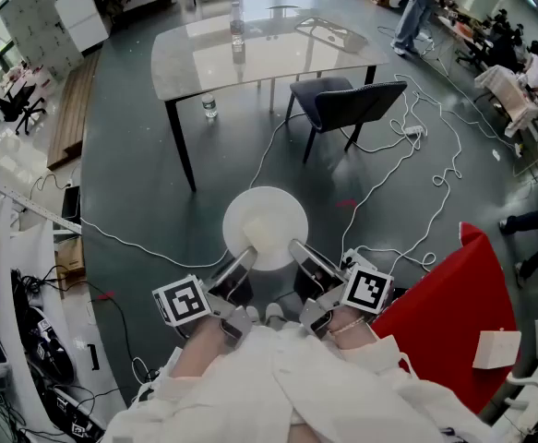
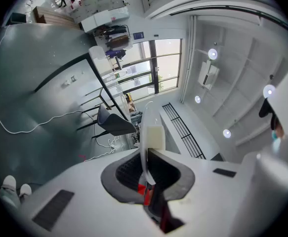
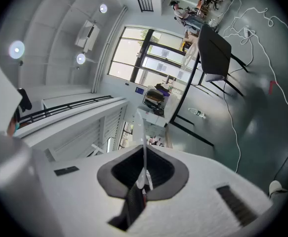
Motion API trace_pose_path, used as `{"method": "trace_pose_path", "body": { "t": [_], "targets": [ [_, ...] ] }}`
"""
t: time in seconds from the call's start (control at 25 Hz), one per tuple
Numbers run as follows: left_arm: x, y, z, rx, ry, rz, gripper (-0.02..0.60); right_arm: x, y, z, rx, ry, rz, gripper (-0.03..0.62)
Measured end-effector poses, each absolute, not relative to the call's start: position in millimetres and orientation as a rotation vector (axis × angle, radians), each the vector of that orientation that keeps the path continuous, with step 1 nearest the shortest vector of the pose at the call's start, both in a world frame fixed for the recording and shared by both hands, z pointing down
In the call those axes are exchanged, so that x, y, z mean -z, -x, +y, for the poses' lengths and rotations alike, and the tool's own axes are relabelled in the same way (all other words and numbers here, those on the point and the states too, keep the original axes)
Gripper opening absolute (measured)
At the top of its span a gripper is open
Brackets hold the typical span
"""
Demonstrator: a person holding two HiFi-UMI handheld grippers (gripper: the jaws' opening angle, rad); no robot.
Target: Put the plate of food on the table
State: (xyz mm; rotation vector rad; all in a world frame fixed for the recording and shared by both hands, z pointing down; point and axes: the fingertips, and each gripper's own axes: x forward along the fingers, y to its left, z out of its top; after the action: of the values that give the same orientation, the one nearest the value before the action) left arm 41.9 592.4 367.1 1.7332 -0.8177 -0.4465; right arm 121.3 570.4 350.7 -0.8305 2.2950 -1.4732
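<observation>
So the plate (image 1: 265,220) is up in the air right now. It's white and round, held out over the floor (image 1: 139,183) in front of the person and well apart from the tabletop (image 1: 278,58). The left gripper view shows a pale block of food (image 2: 153,138) sitting on it near the rim. I can't tell what the food actually is.

Both claws have it by the near edge. The left claw (image 1: 244,258) is pinched shut on the near-left part of the rim, and the right claw (image 1: 298,252) is pinched on the near-right part. In each gripper view the thin plate edge runs straight down between the pads, so both are clamped on the plate.

My read is that this is the carry step: plate picked up, not delivered yet. The tabletop is across open floor, with a dark chair (image 1: 347,102) standing at its near side toward the right.

For the next move, I'd say walk it over and keep the plate level so the block doesn't slide. Both claws hold the same side, so the far edge will want to dip. Loose cables (image 1: 388,173) snake across the floor on the way, mostly near the chair, so watch your footing. There's also a bottle (image 1: 237,37) standing on the tabletop toward the far edge. I'd aim for the bare stretch left of the chair, set the plate flat, then let go.
</observation>
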Motion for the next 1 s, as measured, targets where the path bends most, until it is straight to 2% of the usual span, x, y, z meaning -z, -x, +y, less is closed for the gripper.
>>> {"method": "trace_pose_path", "body": {
  "t": [0.72,1.0],
  "targets": [
    [-370.2,-44.7,597.3,0.453,-1.690,-0.769,0.034,-341.3,-120.9,573.9,1.376,0.849,2.370,0.011],
    [-379.1,-65.7,585.6,0.486,-1.635,-0.738,0.034,-379.0,-145.6,567.4,1.682,0.943,2.141,0.011]
  ]
}}
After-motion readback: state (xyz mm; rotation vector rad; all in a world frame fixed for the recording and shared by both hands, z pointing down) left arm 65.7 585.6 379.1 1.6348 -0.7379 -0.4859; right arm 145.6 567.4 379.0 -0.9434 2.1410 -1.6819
